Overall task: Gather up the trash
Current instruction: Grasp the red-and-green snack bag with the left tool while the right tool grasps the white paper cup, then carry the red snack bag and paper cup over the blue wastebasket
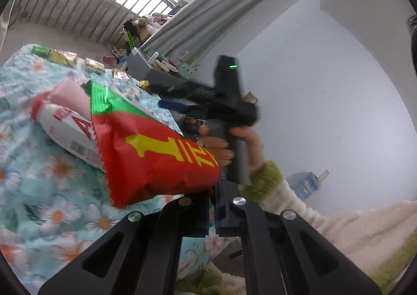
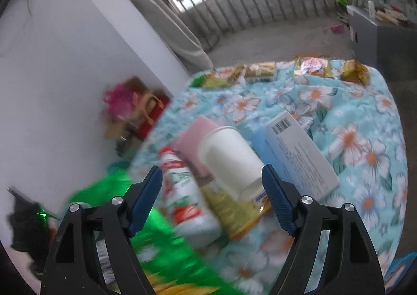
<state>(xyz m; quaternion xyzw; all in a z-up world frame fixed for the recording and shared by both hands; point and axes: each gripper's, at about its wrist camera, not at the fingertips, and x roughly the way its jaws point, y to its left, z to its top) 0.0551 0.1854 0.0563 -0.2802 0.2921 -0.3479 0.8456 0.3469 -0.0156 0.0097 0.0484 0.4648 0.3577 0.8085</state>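
A red and green snack bag (image 1: 156,149) hangs above the flowered tablecloth (image 1: 52,190), and my left gripper (image 1: 212,190) is shut on its lower corner. Behind it lie a white bottle with a red cap (image 1: 57,120) and a pink box (image 1: 70,92). My right gripper (image 2: 212,204) is open above the table, with nothing touching its blue pads (image 2: 146,206). Below it lie the white bottle (image 2: 187,196), a yellow can (image 2: 234,211) and a tipped white paper cup (image 2: 229,157). A blue and white box (image 2: 294,154) lies to their right. The bag's green end (image 2: 156,243) is blurred at lower left.
Several gold snack wrappers (image 2: 260,68) line the table's far edge. A grey cabinet (image 2: 378,34) stands beyond the table on the right. A basket with pink stuff (image 2: 130,105) sits by the white wall. A hand (image 1: 221,149) in a cream and green sleeve holds the right gripper.
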